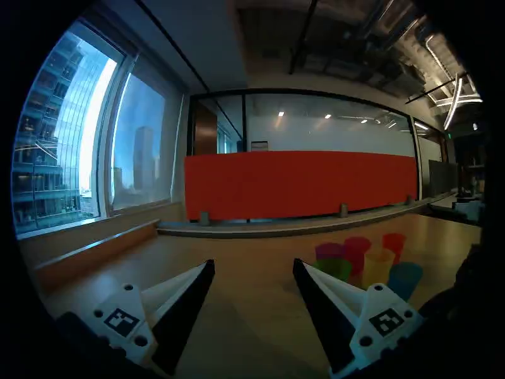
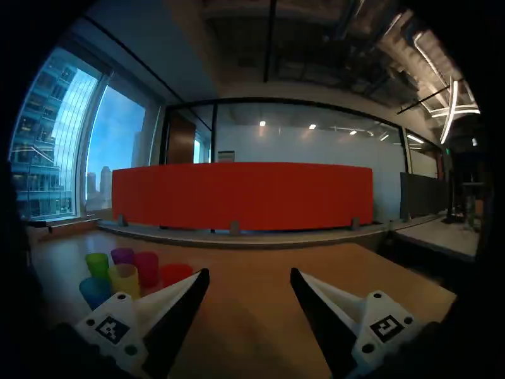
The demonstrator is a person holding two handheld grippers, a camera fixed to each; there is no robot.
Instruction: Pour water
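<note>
Several coloured plastic cups stand bunched on a wooden table (image 1: 252, 297). In the left gripper view the cups (image 1: 366, 256) sit ahead and to the right, partly behind the right finger; a yellow cup (image 1: 377, 265) and a blue cup (image 1: 404, 278) are nearest. My left gripper (image 1: 252, 278) is open above the table, nothing between its fingers. In the right gripper view the cups (image 2: 129, 271) stand ahead and to the left, beside the left finger, with a blue cup (image 2: 95, 292) nearest. My right gripper (image 2: 249, 284) is open and holds nothing.
A red divider panel (image 1: 297, 183) runs along the table's far edge, with a glass wall behind it. Big windows (image 1: 76, 151) line the left side. Another desk (image 2: 442, 237) stands off to the right.
</note>
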